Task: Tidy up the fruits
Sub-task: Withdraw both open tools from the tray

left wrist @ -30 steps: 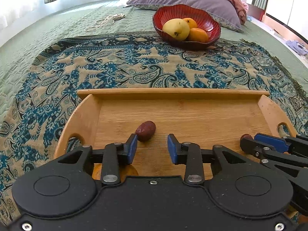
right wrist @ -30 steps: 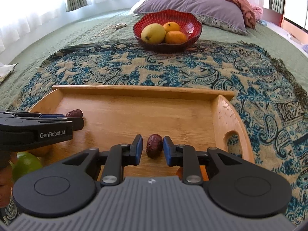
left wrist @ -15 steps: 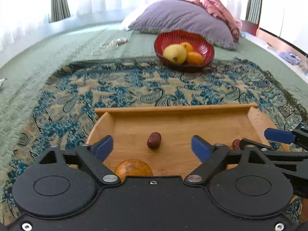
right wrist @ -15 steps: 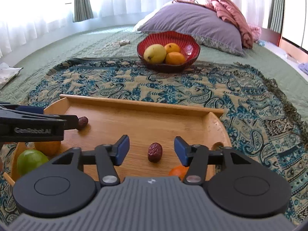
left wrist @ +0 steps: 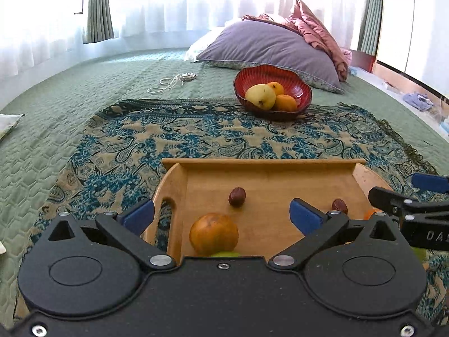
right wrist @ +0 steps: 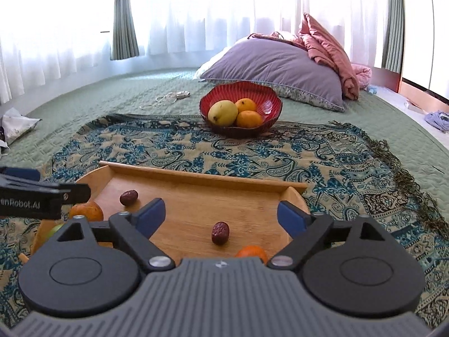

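Observation:
A wooden tray lies on a patterned blue throw. On it rest two dark red dates, an orange fruit, a small orange and a green fruit. In the right wrist view the dates show as a left date and a near date. My left gripper hangs above the tray's near left, its jaws opening wide with nothing gripped. My right gripper is raised over the near date, jaws opening, pads clear of it. A red bowl beyond holds a yellow fruit and two oranges.
A purple pillow and pink bedding lie behind the bowl on the green quilted bed. A white cord lies far left. Crumpled paper sits at the left edge, and curtains hang at the back.
Both grippers went from nearly shut around a date to wide apart, leaving both dates on the tray. Both pulled back and rose, so the tray looks smaller and more room shows.

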`<state>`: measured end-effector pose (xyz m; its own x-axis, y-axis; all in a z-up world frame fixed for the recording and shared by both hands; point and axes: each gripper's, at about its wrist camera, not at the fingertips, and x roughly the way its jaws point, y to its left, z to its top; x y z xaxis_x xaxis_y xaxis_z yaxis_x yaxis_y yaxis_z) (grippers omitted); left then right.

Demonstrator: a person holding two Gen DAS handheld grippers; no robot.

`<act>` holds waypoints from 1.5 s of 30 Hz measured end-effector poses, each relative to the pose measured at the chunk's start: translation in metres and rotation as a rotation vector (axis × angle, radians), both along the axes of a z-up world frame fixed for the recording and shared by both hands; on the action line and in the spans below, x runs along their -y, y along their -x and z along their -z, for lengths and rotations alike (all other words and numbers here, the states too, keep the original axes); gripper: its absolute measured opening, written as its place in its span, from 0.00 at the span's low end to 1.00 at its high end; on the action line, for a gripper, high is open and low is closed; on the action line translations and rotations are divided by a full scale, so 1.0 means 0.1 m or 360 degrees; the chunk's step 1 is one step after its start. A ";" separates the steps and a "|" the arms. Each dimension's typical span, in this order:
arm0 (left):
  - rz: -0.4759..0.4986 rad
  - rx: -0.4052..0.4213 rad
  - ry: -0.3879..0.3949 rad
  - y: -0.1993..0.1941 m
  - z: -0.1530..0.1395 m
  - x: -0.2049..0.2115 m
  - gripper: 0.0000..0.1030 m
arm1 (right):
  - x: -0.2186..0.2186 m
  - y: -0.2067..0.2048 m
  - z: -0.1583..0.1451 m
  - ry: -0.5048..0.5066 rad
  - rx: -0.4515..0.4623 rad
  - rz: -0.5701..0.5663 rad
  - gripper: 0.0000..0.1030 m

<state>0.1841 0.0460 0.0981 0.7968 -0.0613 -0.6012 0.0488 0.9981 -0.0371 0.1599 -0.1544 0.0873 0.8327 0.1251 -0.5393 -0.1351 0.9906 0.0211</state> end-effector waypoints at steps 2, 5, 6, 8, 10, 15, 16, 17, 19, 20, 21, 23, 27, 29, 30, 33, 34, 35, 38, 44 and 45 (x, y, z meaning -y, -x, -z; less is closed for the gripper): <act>-0.0001 0.0008 0.0012 0.09 0.02 -0.02 1.00 | 0.01 0.08 -0.01 -0.0014 0.0028 0.0013 1.00; -0.0013 0.0008 0.0027 0.19 0.05 -0.06 1.00 | 0.01 0.19 -0.02 -0.0004 0.0066 0.0014 1.00; -0.0017 0.0010 0.0033 0.23 0.07 -0.07 1.00 | 0.00 0.23 -0.02 0.0000 0.0077 0.0011 1.00; -0.0029 0.0019 0.0045 0.30 0.09 -0.10 1.00 | -0.02 0.31 -0.02 0.0010 0.0102 0.0004 1.00; -0.0042 0.0047 0.0037 0.38 0.11 -0.11 1.00 | -0.04 0.39 -0.03 0.0021 0.0129 0.0000 1.00; -0.0058 0.0094 0.0012 0.57 0.16 -0.08 1.00 | -0.10 0.58 -0.02 0.0048 0.0175 -0.0009 1.00; -0.0048 0.0097 0.0009 0.60 0.17 -0.07 1.00 | -0.11 0.61 -0.01 0.0052 0.0179 -0.0012 1.00; -0.0040 0.0101 0.0004 0.63 0.18 -0.05 1.00 | -0.12 0.65 0.01 0.0054 0.0185 -0.0014 1.00; -0.0024 0.0112 -0.0014 0.72 0.20 -0.02 1.00 | -0.14 0.72 0.05 0.0059 0.0191 -0.0012 1.00; -0.0017 0.0118 -0.0024 0.76 0.21 0.01 1.00 | -0.15 0.75 0.06 0.0062 0.0193 -0.0009 1.00; -0.0008 0.0126 -0.0034 0.80 0.22 0.03 1.00 | -0.15 0.78 0.09 0.0069 0.0199 -0.0004 1.00; -0.0001 0.0136 -0.0044 0.88 0.25 0.06 1.00 | -0.16 0.85 0.13 0.0084 0.0213 0.0010 1.00; -0.0010 0.0127 -0.0025 1.02 0.32 0.10 1.00 | -0.13 0.97 0.21 0.0088 0.0218 0.0040 1.00; -0.0016 0.0114 -0.0015 1.07 0.38 0.11 1.00 | -0.12 1.03 0.25 0.0088 0.0221 0.0051 1.00; -0.0018 0.0109 -0.0014 1.09 0.40 0.11 1.00 | -0.11 1.06 0.27 0.0092 0.0224 0.0056 1.00; -0.0040 0.0078 -0.0005 1.13 0.49 0.09 1.00 | -0.08 1.17 0.34 0.0107 0.0242 0.0067 1.00; -0.0048 0.0069 0.0001 1.14 0.52 0.08 1.00 | -0.08 1.20 0.36 0.0112 0.0247 0.0069 1.00; -0.0054 0.0062 0.0005 1.14 0.55 0.08 1.00 | -0.08 1.23 0.39 0.0118 0.0251 0.0071 1.00; -0.0076 0.0058 -0.0011 1.17 0.65 0.07 1.00 | -0.08 1.30 0.46 0.0133 0.0262 0.0070 1.00; -0.0093 0.0020 -0.0031 1.17 0.83 0.08 1.00 | -0.05 1.40 0.63 0.0116 0.0241 0.0084 1.00; -0.0091 0.0014 -0.0032 1.17 0.85 0.08 1.00 | -0.04 1.40 0.66 0.0112 0.0228 0.0086 1.00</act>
